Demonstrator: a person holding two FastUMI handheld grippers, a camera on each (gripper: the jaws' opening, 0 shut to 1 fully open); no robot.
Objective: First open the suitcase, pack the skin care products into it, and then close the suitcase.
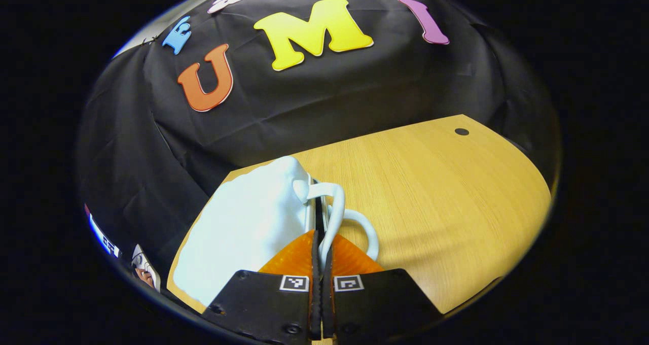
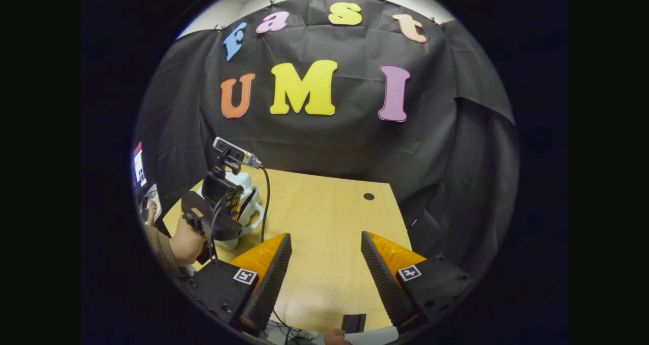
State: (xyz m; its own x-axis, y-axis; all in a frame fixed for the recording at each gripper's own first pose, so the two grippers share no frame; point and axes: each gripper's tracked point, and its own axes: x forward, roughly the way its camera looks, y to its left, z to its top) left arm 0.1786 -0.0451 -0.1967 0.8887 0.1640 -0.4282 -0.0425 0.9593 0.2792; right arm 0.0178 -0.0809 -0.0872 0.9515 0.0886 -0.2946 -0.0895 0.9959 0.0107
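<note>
The wooden table (image 1: 436,182) took up most of the lower field in both views, its pale grain running back to the black cloth wall, with a small dark round hole (image 1: 461,131) near its far edge (the same hole (image 2: 368,196) sat toward the back of the tabletop (image 2: 324,218) in the right gripper view). On the table's left part lay the suitcase (image 1: 248,228), a pale, bluish-white shell, closed as far as could be seen, with two looped white handles at its near edge. In the left gripper view the left gripper (image 1: 321,264) had its fingers drawn together on one suitcase handle (image 1: 332,218), the loop pinched between them; the second loop (image 1: 366,231) stood free just to the right. In the right gripper view the right gripper (image 2: 324,259) hung above bare tabletop with its fingers spread wide apart and nothing between them. Farther off to its left, the left gripper (image 2: 223,208) sat against the suitcase (image 2: 248,198), held by a hand (image 2: 185,246), with a black cable (image 2: 266,203) trailing down from its top.
</note>
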